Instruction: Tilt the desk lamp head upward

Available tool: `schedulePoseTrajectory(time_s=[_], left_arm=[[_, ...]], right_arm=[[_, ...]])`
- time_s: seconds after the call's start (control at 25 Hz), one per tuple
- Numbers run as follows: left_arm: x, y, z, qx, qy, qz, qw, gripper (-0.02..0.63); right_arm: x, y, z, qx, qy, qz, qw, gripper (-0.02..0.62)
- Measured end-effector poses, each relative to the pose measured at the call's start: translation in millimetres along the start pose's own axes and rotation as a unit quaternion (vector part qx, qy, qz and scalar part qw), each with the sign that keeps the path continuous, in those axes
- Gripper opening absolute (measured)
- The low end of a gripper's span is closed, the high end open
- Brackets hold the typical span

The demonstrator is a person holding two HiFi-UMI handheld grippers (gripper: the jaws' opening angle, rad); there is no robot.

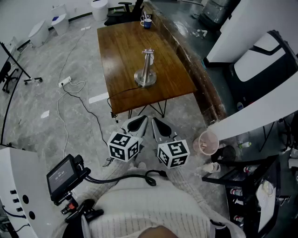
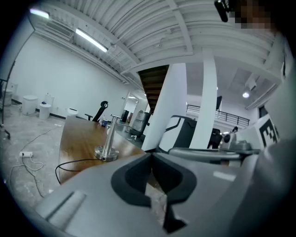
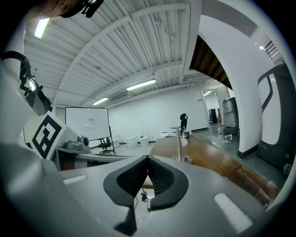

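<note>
On the wooden table (image 1: 121, 51) the desk lamp (image 1: 147, 65) is standing, well apart from the left gripper (image 1: 137, 124) and right gripper (image 1: 160, 128), both pressed together, empty. Only the right gripper view is showing a whiteboard (image 3: 87, 121).

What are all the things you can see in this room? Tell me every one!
table: one, brown wood, middle of the floor
desk lamp: one, silver, standing on the table
mug: one, blue and white, table's far end
cable: one, black, from the lamp's base off the table
power strip: one, white, floor left of the table
office chair: one, black, beyond the table
cup: one, pale pink, right of the grippers
left gripper: one, grey, shut, empty
right gripper: one, grey, shut, empty
</note>
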State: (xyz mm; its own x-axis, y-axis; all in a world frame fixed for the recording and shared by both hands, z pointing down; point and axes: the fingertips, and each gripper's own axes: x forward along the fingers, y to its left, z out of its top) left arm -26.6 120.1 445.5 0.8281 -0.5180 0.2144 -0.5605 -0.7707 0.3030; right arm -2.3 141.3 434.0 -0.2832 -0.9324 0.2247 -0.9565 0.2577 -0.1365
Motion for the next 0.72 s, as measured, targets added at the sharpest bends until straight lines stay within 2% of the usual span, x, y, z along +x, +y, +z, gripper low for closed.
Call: schedulePoseTrajectory(time_s=[0.36, 0.56, 0.72], left_arm=[[4, 13, 4, -0.002, -0.005, 0.015, 0.9999, 0.008], [63, 52, 1, -0.008, 0.013, 0.021, 0.9997, 0.008], [100, 88, 15, -0.004, 0.021, 0.017, 0.9996, 0.008]], right_arm=[[11, -4, -4, 0.008, 0.008, 0.003, 1.000, 0.003], [63, -55, -6, 0.019, 0.016, 0.002, 1.000, 0.003], [108, -81, 5, 0.022, 0.018, 0.003, 1.000, 0.003]])
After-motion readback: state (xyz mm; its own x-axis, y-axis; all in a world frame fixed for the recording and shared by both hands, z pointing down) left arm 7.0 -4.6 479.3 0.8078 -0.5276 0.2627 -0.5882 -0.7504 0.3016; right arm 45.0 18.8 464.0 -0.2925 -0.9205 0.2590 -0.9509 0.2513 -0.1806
